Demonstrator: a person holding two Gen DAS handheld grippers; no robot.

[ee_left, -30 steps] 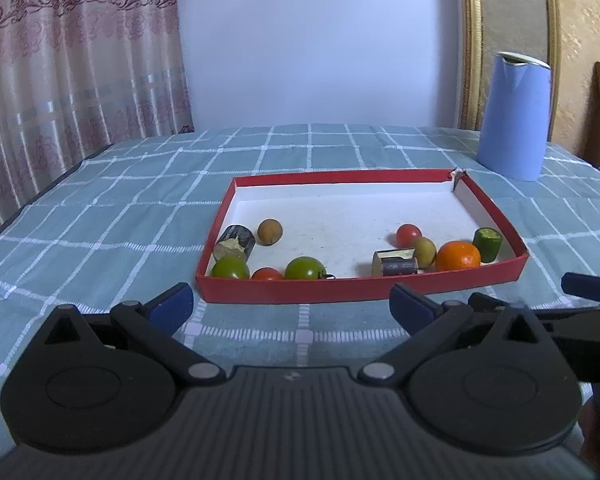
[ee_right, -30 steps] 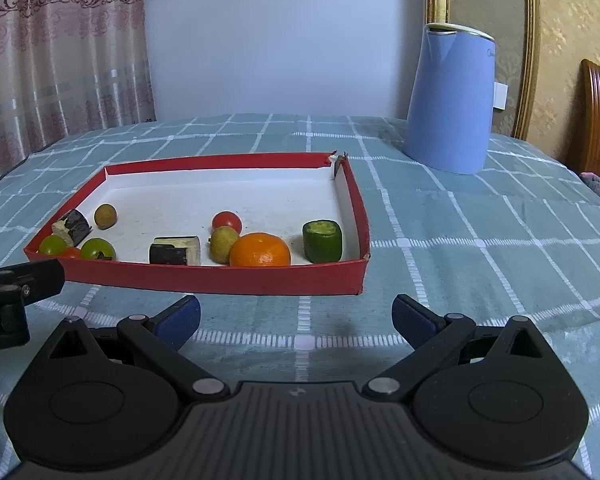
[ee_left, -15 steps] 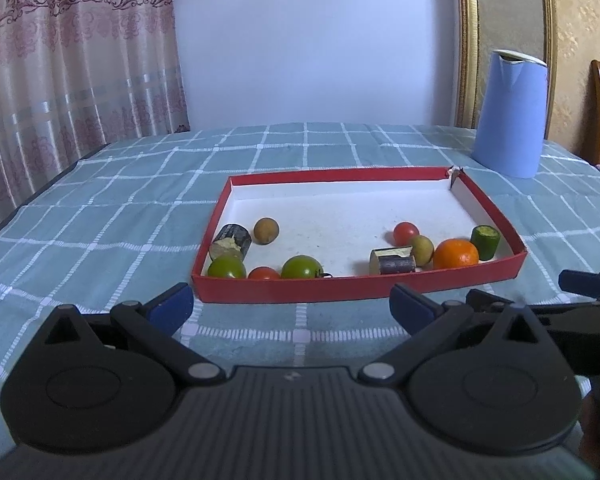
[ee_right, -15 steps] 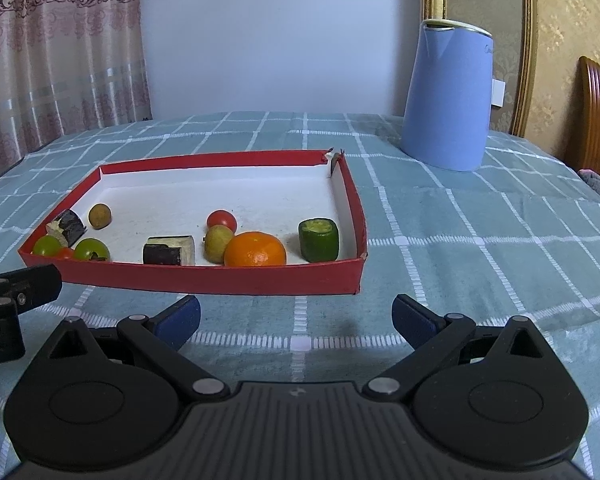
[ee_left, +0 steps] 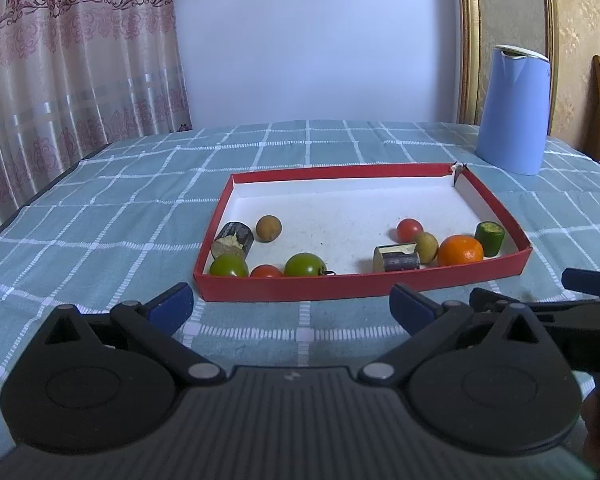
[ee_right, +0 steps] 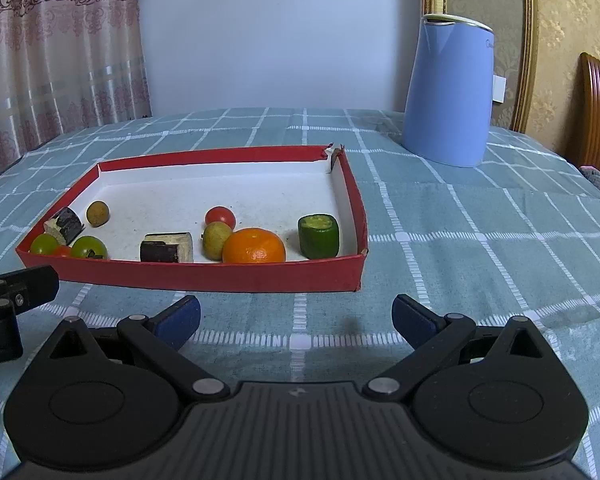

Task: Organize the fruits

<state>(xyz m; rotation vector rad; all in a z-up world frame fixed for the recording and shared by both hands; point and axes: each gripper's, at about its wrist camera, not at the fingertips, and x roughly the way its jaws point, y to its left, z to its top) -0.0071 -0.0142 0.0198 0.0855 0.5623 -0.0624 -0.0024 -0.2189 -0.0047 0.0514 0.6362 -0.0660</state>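
Both grippers hang low over the tablecloth (ee_right: 480, 216), short of the red tray (ee_left: 360, 286). Left gripper (ee_left: 290, 304): fingers wide apart, nothing between them. Right gripper (ee_right: 296, 316): the same.

All produce lies inside the tray, along its near wall, in two clusters. Left cluster: green tomato (ee_left: 229, 266), red tomato (ee_left: 266, 271), larger green tomato (ee_left: 305, 265), a dark cut chunk (ee_left: 233, 238), a brown round fruit (ee_left: 268, 228). Right cluster: orange (ee_right: 254, 246), cucumber piece (ee_right: 318, 236), cherry tomato (ee_right: 220, 217), a yellow-green fruit (ee_right: 217, 240), a second dark chunk (ee_right: 166, 247).

Judgement: the layout fits either a sort in progress or one finished; the frames do not settle which.

For any pick: come in from above, since the near wall blocks a level approach. Round fruit will roll, so centre the fingers on it. The red tomato touches both green ones, leaving little finger room.

Surroundings: blue jug (ee_right: 448, 92) stands beyond the tray's far right corner, well apart. That corner (ee_right: 334, 152) is torn.
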